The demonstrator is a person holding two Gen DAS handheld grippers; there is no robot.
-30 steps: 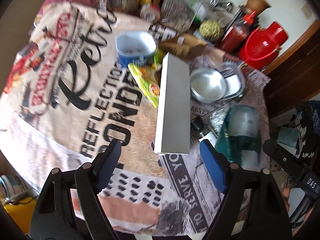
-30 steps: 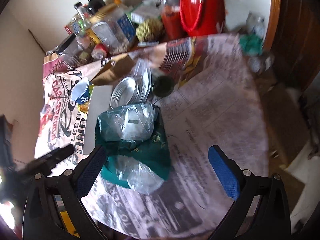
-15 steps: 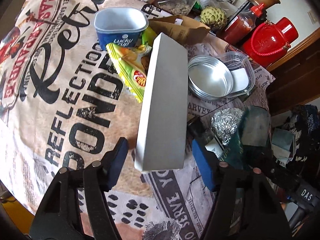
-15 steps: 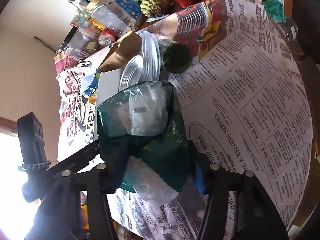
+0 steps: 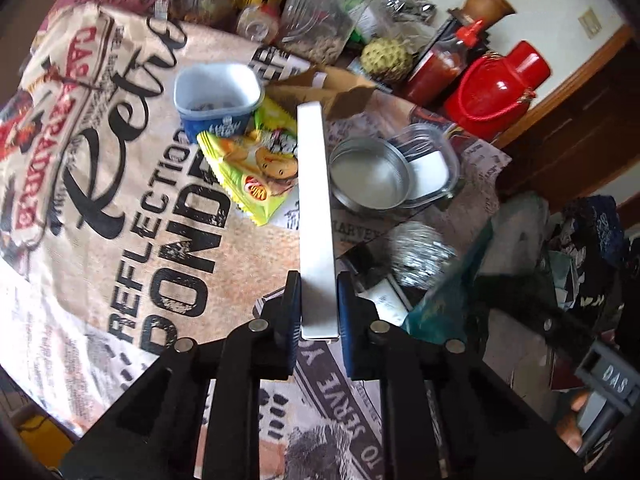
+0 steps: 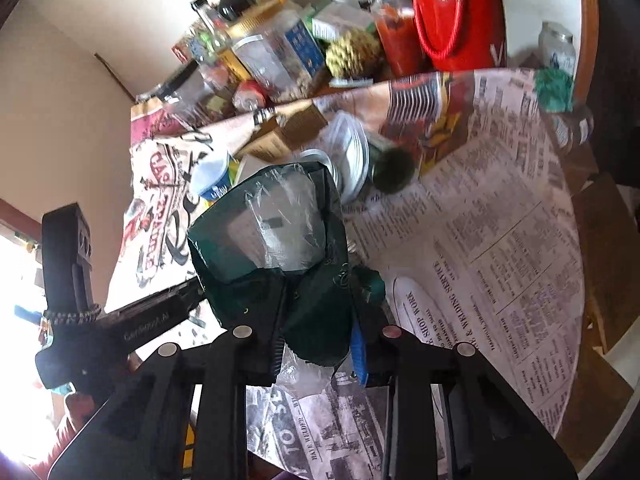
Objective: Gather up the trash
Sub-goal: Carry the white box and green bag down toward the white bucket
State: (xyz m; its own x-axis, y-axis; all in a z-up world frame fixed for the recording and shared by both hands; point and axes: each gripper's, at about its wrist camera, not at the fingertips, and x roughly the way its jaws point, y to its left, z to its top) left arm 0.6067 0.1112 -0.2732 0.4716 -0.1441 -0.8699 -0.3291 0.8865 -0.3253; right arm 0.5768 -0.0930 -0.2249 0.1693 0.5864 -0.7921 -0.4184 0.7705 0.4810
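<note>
My left gripper is shut on the near end of a long white box, turned on its edge above the printed tablecloth. My right gripper is shut on a green trash bag with clear plastic inside, its mouth held open and lifted. The bag's edge shows in the left wrist view just right of the box. A yellow-green snack wrapper, a blue cup, a foil ball and a brown paper bag lie beyond the box.
A metal tin and a clear plastic container sit right of the box. Jars, bottles, a red sauce bottle and a red flask crowd the back. A dark jar stands behind the bag.
My left gripper closed on the white box and tipped it onto its edge. My right gripper closed on the green bag and raised it.
</note>
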